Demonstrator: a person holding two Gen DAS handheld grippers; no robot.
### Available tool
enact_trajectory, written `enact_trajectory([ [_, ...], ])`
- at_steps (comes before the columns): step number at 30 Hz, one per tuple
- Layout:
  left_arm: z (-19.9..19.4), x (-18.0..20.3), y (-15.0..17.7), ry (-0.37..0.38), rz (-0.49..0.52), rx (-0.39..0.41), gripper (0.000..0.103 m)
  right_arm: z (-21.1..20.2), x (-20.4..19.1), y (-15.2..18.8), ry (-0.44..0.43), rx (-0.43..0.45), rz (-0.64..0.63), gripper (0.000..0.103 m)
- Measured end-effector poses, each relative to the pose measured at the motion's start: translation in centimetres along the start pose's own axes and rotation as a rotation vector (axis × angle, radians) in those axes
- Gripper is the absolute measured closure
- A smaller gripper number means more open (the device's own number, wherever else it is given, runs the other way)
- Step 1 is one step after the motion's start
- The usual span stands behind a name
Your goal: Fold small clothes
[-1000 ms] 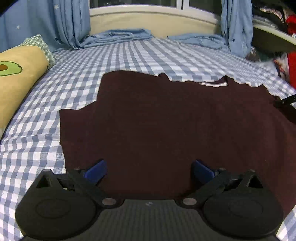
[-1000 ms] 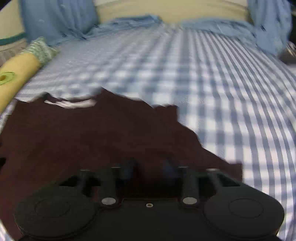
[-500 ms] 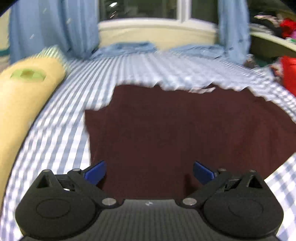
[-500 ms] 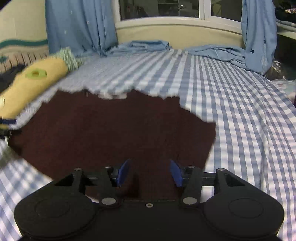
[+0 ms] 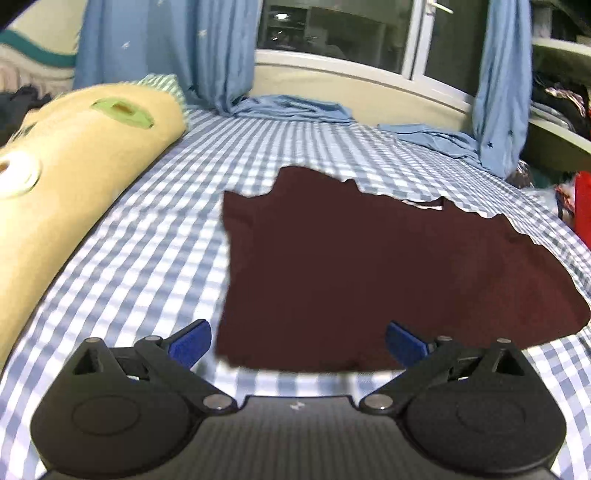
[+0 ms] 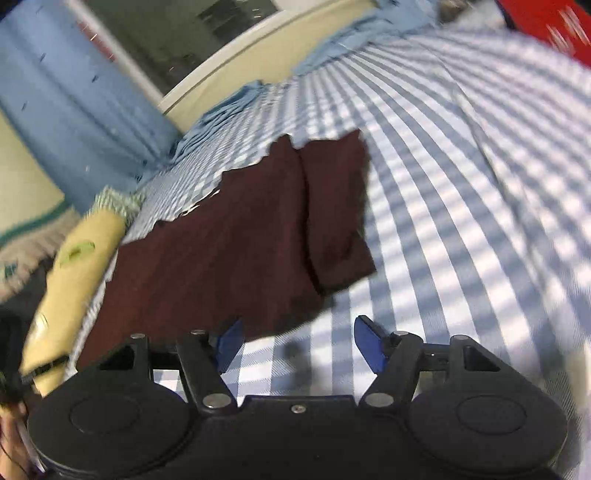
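1. Maroon t-shirt (image 5: pixel 369 273) lies flat on the checked bedsheet (image 5: pixel 155 258); left gripper (image 5: pixel 297 343) and right gripper (image 6: pixel 297 345) both gape empty.
2. Folded-over sleeve (image 6: pixel 338 218) could flop open if a finger snags it.

Dim indoor light against a dark window (image 5: pixel 332 33), with fisheye-curved edges and motion blur streaking the checked sheet (image 6: pixel 480 166).
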State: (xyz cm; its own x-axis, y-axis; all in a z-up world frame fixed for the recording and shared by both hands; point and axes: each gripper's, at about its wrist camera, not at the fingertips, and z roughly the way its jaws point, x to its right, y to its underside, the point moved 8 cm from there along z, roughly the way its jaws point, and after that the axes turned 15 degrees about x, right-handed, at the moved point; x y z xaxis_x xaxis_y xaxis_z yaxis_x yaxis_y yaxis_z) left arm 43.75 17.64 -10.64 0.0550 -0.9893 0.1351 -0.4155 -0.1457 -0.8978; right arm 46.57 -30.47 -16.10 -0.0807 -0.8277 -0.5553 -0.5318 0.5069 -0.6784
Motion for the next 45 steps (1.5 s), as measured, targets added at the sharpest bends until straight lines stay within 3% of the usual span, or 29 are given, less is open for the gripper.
enact_trajectory([
  [7,-1.4,-3.2,1.4,-0.06,-0.082,-0.009,0.001,2.9,0.8,-0.1,-0.082,0.066,0.239,0.041],
  [8,-1.4,-3.5,1.4,-0.062,-0.096,-0.005,0.001,3.9,0.5,-0.2,-0.081,0.069,0.257,0.046],
  [11,-1.5,-3.6,1.1,-0.067,-0.118,0.005,0.001,6.0,0.2,-1.0,-0.031,0.08,0.213,0.079],
  [14,-1.4,-3.2,0.8,-0.063,-0.102,0.012,0.001,5.0,-1.4,-1.7,-0.043,0.128,0.124,0.088],
  [18,-0.6,-2.6,0.9,-0.061,-0.07,-0.005,0.001,1.3,-4.3,-2.9,-0.12,0.21,0.121,0.089],
  [20,-0.3,-2.5,1.2,-0.045,-0.084,-0.014,0.001,0.1,-4.8,-3.3,-0.117,0.244,0.083,0.089],
  [21,-0.1,-2.4,1.3,-0.031,-0.096,-0.02,0.001,0.2,-4.5,-3.0,-0.105,0.24,0.075,0.089],
  [25,-0.1,-2.3,2.0,0.012,-0.142,-0.008,0.001,3.1,-0.8,-0.3,0.009,0.088,0.089,0.086],
  [31,1.7,-3.0,3.2,0.052,-0.287,-0.016,0.001,2.5,0.5,0.2,-0.019,0.105,0.145,0.082],
  [36,4.3,-3.8,3.2,-0.008,-0.431,0.048,0.003,2.8,0.1,0.0,-0.002,0.094,0.114,0.081],
  [37,4.9,-3.8,3.0,-0.021,-0.458,0.058,0.006,2.9,0.2,0.0,-0.001,0.093,0.117,0.081],
  [39,5.7,-4.3,2.6,-0.043,-0.51,0.066,0.022,2.7,0.5,0.2,0.001,0.093,0.127,0.08],
  [40,5.9,-4.7,2.6,-0.062,-0.541,0.063,0.044,2.7,0.6,0.3,0.001,0.093,0.134,0.08],
  [41,5.9,-5.4,2.7,-0.082,-0.592,0.056,0.075,2.7,0.6,0.2,0.001,0.092,0.137,0.08],
  [43,5.9,-6.8,3.2,-0.047,-0.724,0.045,0.081,2.7,0.7,0.2,0.003,0.091,0.135,0.08],
  [45,5.3,-7.5,3.5,-0.005,-0.78,0.074,0.083,2.7,0.5,0.2,0.008,0.092,0.116,0.081],
])
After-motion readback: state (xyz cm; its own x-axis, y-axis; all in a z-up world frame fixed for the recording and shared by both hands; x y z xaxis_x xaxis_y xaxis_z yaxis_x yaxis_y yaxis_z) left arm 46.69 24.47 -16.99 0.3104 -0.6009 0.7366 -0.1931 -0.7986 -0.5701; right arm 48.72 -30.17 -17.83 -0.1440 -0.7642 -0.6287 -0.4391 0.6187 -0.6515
